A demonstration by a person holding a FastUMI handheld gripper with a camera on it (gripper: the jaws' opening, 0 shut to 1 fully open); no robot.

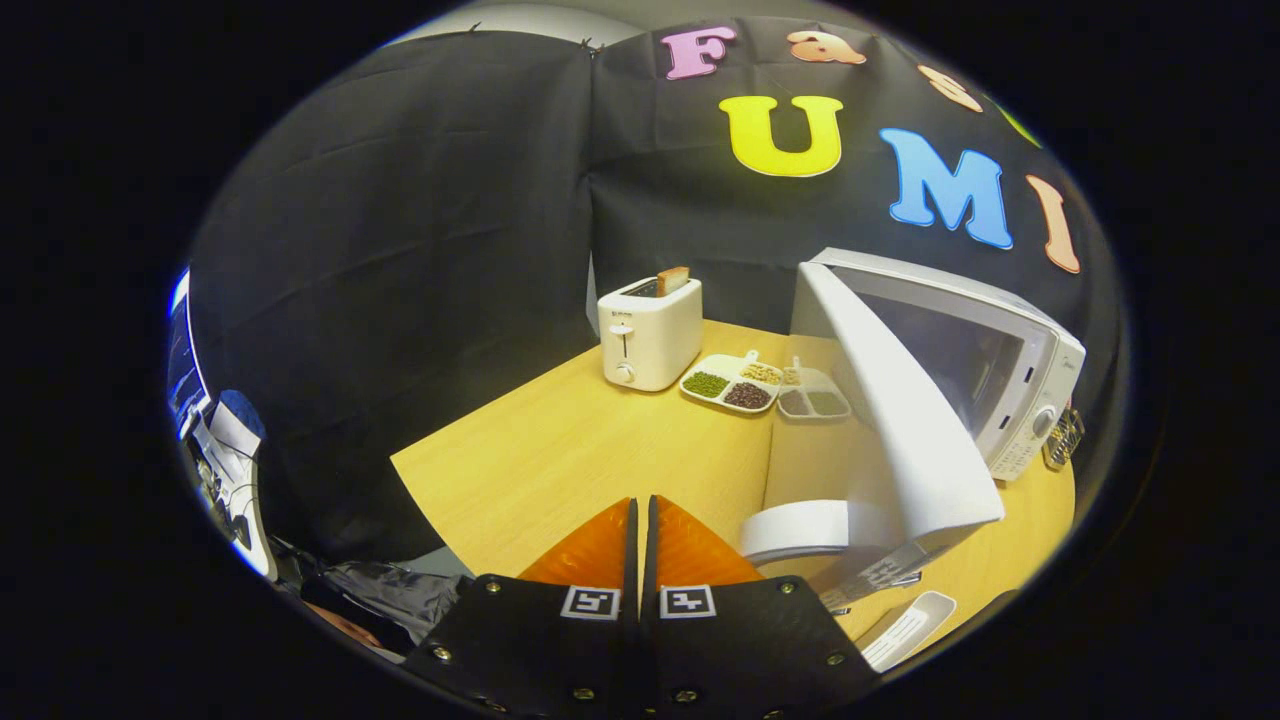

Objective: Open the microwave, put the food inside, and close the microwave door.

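Ahead of the gripper (pixel 640 520) and off to its right, the microwave (pixel 960 360) stands on the wooden table (pixel 560 450) with its door (pixel 900 420) swung wide toward the fingers, so the opening step looks done. The fingers are pressed together with nothing between them, hanging above the near edge of the table. Just right of the fingertips, under the lower edge of the door, sits a white rounded dish (pixel 800 528); whether it carries the food cannot be told. The cavity behind the door is hidden, so I cannot tell if anything is inside. Further ahead stand a toaster (pixel 650 335) with a slice of bread (pixel 673 279) up, and two divided trays (pixel 765 388) of grains beside it. Judging by this, loading the food and closing the door remain.
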